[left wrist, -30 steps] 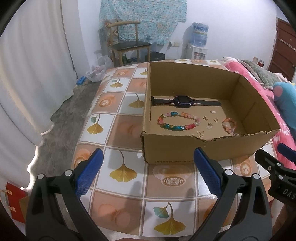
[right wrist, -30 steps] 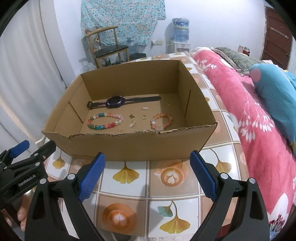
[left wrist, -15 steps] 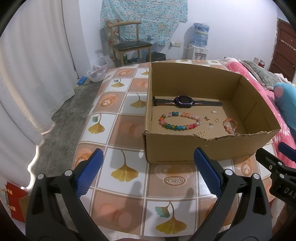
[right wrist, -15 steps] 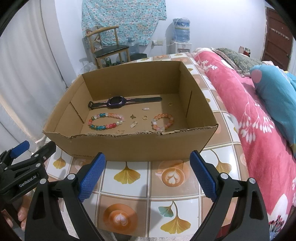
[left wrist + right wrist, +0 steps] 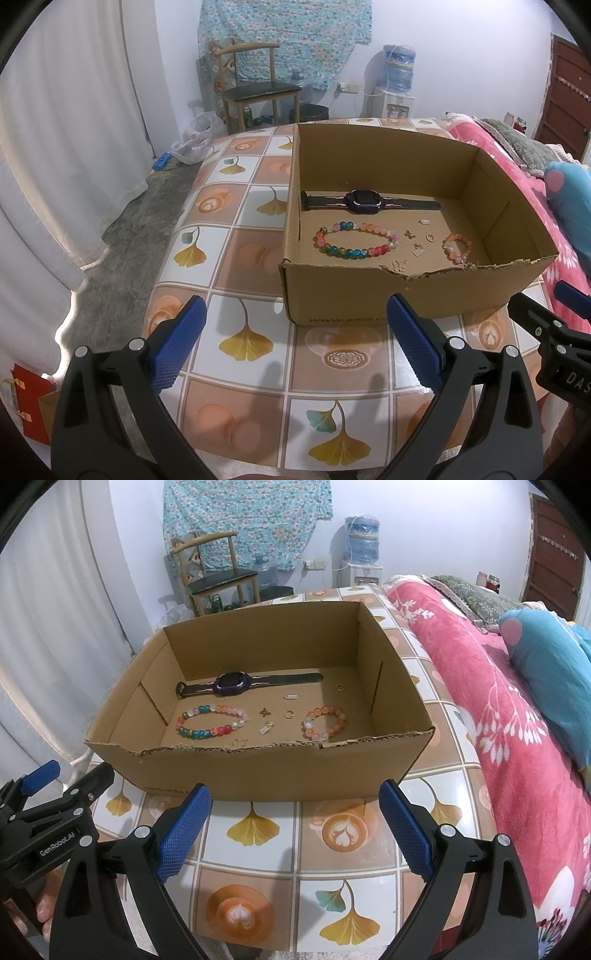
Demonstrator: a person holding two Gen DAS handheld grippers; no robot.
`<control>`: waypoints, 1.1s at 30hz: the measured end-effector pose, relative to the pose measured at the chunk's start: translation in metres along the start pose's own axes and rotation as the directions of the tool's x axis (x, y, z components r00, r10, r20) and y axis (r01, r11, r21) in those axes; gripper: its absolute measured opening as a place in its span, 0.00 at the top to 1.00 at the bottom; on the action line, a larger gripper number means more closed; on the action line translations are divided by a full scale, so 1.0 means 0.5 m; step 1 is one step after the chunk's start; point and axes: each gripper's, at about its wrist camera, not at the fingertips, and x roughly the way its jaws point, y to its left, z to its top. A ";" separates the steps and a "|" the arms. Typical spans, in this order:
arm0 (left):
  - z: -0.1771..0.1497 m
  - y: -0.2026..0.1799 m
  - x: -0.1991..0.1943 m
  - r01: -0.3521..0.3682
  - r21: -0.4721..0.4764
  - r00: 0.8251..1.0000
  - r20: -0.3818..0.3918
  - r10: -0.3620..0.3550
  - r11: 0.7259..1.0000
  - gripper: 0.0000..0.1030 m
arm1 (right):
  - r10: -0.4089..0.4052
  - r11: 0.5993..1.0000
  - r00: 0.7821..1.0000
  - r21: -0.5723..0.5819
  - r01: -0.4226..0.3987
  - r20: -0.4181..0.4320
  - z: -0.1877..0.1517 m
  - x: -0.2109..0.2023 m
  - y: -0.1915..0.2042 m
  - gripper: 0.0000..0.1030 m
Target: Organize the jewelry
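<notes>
Room: white walls, a white curtain (image 5: 55, 147) on the left, a blue floral cloth (image 5: 284, 37) hung on the far wall, a wooden chair with a dark seat (image 5: 255, 88) and a water dispenser with a blue bottle (image 5: 364, 550) below it. Tabletop (image 5: 236, 258): glossy tile-pattern covering in orange and white squares printed with yellow ginkgo leaves and latte-art cups. Open brown cardboard box (image 5: 399, 295): stands on the tabletop, near edge torn ragged; it holds all the jewelry. Contents, on the box floor: a black-strapped smartwatch with a purple case (image 5: 364, 201) laid flat toward the back; a large multicoloured bead bracelet (image 5: 356, 242) on the left; a smaller orange and pink bead bracelet (image 5: 458, 248) on the right; between them small gold rings, a butterfly charm (image 5: 264, 712) and silver pieces, each lying apart. Left hand-held gripper (image 5: 295, 347): black frame, blue pads spread wide, holding nothing, above the tabletop before the box. Right hand-held gripper (image 5: 295, 827): likewise spread wide and unladen. The right wrist view alone shows a bed with a pink floral blanket (image 5: 498, 720) and a blue pillow (image 5: 554, 664) in full; the left wrist view alone shows the grey floor (image 5: 129, 229) and a red paper bag (image 5: 29, 406). Writing: "GenRobot.AI" on the left tool; "www.anta" on the box front; "DAS" on the right tool.
</notes>
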 end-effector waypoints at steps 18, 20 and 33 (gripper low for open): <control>0.000 0.001 -0.001 0.003 0.001 1.000 0.001 -0.003 1.000 0.08 | 0.002 1.000 1.000 0.000 -0.002 -0.004 0.002 -0.002 0.001 0.13; 0.000 0.000 0.000 0.003 0.003 1.000 0.001 -0.003 1.000 0.08 | -0.001 1.000 1.000 -0.001 0.001 -0.003 0.003 -0.002 0.001 0.13; 0.000 0.002 0.000 0.004 0.003 1.000 0.002 -0.004 1.000 0.08 | 0.000 1.000 1.000 -0.001 0.000 -0.004 0.003 -0.003 0.002 0.13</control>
